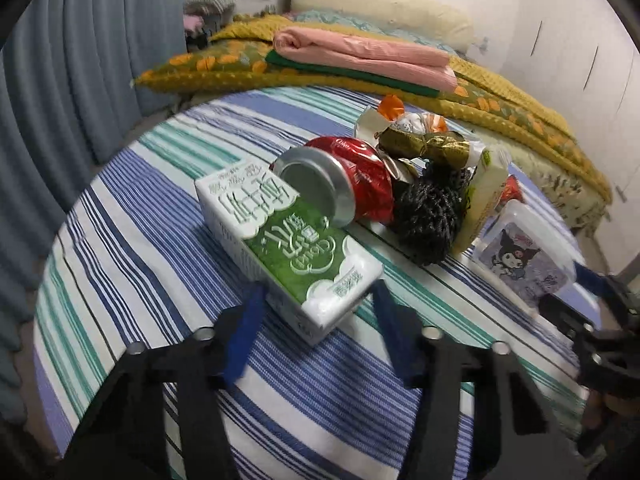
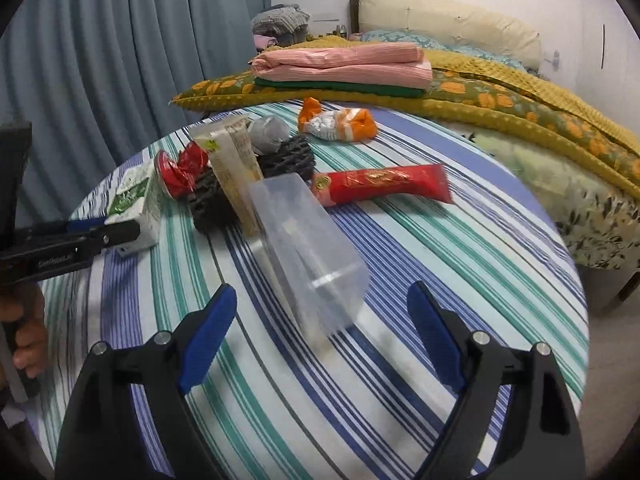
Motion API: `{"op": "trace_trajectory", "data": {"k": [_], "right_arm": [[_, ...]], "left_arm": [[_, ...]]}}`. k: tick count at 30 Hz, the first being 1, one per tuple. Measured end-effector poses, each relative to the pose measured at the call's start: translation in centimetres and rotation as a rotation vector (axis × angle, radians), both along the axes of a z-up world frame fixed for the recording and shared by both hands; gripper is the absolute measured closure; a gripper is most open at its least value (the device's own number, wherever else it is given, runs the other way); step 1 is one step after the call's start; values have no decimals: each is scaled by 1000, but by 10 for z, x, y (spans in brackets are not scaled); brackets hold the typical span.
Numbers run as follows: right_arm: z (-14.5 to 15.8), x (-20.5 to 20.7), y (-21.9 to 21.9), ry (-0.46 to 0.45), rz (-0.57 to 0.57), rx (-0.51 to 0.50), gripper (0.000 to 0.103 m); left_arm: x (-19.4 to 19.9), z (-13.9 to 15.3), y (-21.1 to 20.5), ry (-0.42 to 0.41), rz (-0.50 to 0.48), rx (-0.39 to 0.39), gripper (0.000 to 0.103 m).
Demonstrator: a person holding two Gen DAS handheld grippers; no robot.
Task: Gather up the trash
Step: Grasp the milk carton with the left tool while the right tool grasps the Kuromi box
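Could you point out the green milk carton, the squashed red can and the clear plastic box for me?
green milk carton [image 1: 304, 256], left wrist view, on its green top face.
squashed red can [image 1: 360, 184], left wrist view, on its crumpled red side.
clear plastic box [image 2: 308, 248], right wrist view, on its clear side wall.

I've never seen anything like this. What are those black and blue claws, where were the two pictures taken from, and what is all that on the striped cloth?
There is no robot here. A person holds a pincer in each hand, each with a camera looking along its blue fingers. One picture is from the left gripper, the other from the right gripper. On the striped cloth lies trash: a green and white carton, a crushed red can, a black mesh bundle, a red wrapper, an orange wrapper and a clear plastic box. The left gripper seems to pinch the carton's near end. The right gripper is open and empty, with the clear box just ahead.
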State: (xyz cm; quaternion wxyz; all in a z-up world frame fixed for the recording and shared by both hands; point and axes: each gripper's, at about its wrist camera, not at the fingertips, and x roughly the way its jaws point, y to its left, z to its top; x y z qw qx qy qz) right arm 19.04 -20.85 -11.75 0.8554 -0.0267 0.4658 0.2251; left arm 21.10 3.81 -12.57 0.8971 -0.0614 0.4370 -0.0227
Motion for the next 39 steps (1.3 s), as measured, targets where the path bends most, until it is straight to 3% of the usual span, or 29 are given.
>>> {"op": "trace_trajectory", "data": {"k": [2,4,6,9,12,17,18,21,24,26,28,33,37,38,39], "right_arm": [[-1,2,3,6,1,5,32],[-4,4,2,35,-11,13,59],[-3,3,-2,52,-21,33,64],[1,-2,-8,91,-22,90,65],[8,-13,-23,191,-28,225,66],[-2,-25,-52,306,-120,318,66],[-2,-27,-60,307,-158,319,62],[2,-30,-68,262,-225,198,42],[12,-35,-67,177,-234,63,35],[18,-40,-62,118,-205,7,28],[25,-46,-52,51,-155,-35,19],[19,-40,-25,-35,-15,-121,17],[2,-30,-8,-26,40,-155,17],[-1,-28,-7,-9,39,-154,19],[-4,-26,-7,11,32,-146,31]], "left_arm": [[-2,-2,6,5,-12,-36,64],[-3,-4,10,6,-30,-60,71],[-3,-4,11,7,-53,-74,75],[-8,-4,12,13,-103,-72,76],[-21,-3,16,24,-154,-51,76],[-37,-3,36,46,-156,6,75],[-39,-2,39,44,-150,30,75],[-44,1,49,42,-116,56,74],[-49,10,50,8,-84,78,53],[-52,17,46,-31,-73,89,17],[-53,26,39,-83,-74,91,9],[-14,14,16,-25,-63,173,7],[13,-5,15,38,-8,224,7],[16,-7,18,46,0,221,7],[20,-9,22,56,9,205,9]]}}
